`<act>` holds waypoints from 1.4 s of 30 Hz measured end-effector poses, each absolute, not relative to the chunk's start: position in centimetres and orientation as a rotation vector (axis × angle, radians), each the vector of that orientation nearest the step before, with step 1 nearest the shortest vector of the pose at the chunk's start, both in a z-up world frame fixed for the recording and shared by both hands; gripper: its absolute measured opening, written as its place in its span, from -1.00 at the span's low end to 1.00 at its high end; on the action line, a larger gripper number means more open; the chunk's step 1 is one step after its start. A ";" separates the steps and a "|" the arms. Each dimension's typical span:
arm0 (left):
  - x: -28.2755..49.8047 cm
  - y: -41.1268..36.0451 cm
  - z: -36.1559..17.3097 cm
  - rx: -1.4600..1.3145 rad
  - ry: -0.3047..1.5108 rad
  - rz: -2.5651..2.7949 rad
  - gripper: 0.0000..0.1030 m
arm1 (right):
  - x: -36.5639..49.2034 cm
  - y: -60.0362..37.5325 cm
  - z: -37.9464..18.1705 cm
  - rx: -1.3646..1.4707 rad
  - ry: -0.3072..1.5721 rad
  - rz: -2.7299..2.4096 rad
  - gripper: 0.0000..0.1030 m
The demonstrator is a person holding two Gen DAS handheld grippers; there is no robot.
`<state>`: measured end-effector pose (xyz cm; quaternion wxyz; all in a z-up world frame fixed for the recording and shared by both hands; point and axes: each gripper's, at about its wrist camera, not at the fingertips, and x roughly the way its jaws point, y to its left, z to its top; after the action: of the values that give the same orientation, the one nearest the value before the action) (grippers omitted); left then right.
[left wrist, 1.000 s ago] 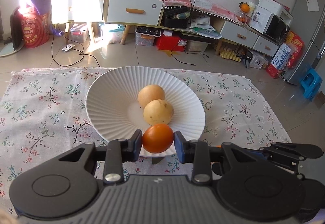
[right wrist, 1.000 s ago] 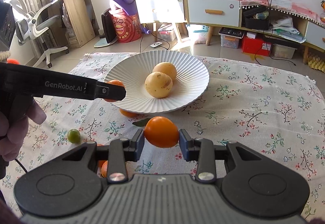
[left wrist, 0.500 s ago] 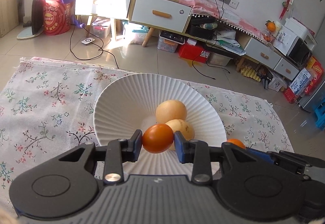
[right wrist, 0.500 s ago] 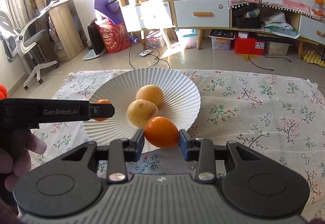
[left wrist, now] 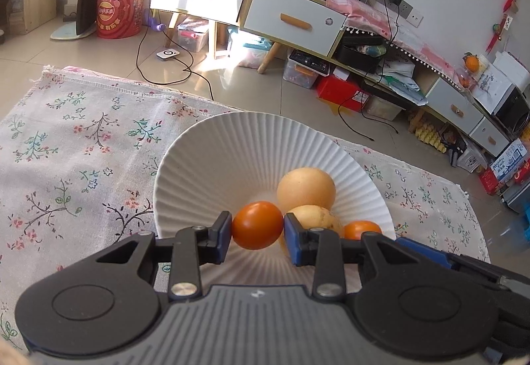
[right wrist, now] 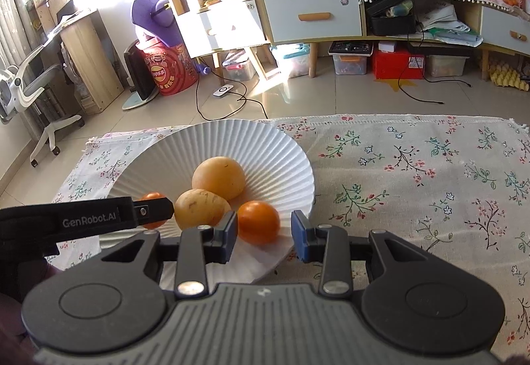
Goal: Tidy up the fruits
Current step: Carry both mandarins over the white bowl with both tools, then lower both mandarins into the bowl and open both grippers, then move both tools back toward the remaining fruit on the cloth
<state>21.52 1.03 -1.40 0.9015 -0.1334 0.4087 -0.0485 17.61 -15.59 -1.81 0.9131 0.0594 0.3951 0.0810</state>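
- Both grippers have travelled from above the floral cloth (right wrist: pixel 414 173) to the white fluted plate (right wrist: pixel 258 139), which now fills the middle of each view.
- The left gripper (left wrist: pixel 257 230) is clamped on the first orange fruit (left wrist: pixel 257 222), both blue pads pressing its sides. It holds the fruit over the plate's near half, clear of the surface.
- The second orange fruit (right wrist: pixel 258 221), pinched in the right gripper (right wrist: pixel 264 231) half a second ago, now looks smaller and farther off, lying on the plate's near edge.
- That gripper no longer grips. One pad sits right by the fruit, while a clear gap shows between the fruit and the other pad.
- The rear yellow fruit (right wrist: pixel 218 178) and the front yellow fruit (right wrist: pixel 201 209) lie touching in the plate's centre, just behind both orange fruits.
- The plate rests on the cloth.
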 end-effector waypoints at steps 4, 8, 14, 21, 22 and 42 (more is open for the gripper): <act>21.7 1.4 -1.6 -0.285 0.851 -0.098 -0.90 | 17.8 -15.4 -1.8 0.121 0.813 0.175 -0.36; 21.6 1.7 -1.6 -0.294 0.847 -0.105 -0.90 | 17.8 -15.2 -1.7 0.111 0.813 0.178 -0.36; 21.5 1.7 -1.3 -0.293 0.837 -0.119 -0.67 | 17.6 -15.2 -1.4 0.103 0.813 0.184 -0.35; 21.1 1.7 -0.3 -0.260 0.839 -0.141 -0.37 | 16.8 -15.7 -0.4 0.116 0.813 0.190 -0.31; 20.9 1.7 -0.2 -0.252 0.840 -0.145 -0.35 | 16.7 -15.8 -0.3 0.119 0.813 0.189 -0.28; 15.9 2.7 0.8 -0.062 0.844 -0.235 0.43 | 12.5 -15.9 1.2 0.130 0.856 0.253 0.40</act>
<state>15.92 2.67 0.79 0.9050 -0.0302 0.4087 -0.1138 12.52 -15.88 1.24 0.9001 0.0630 0.4134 0.1225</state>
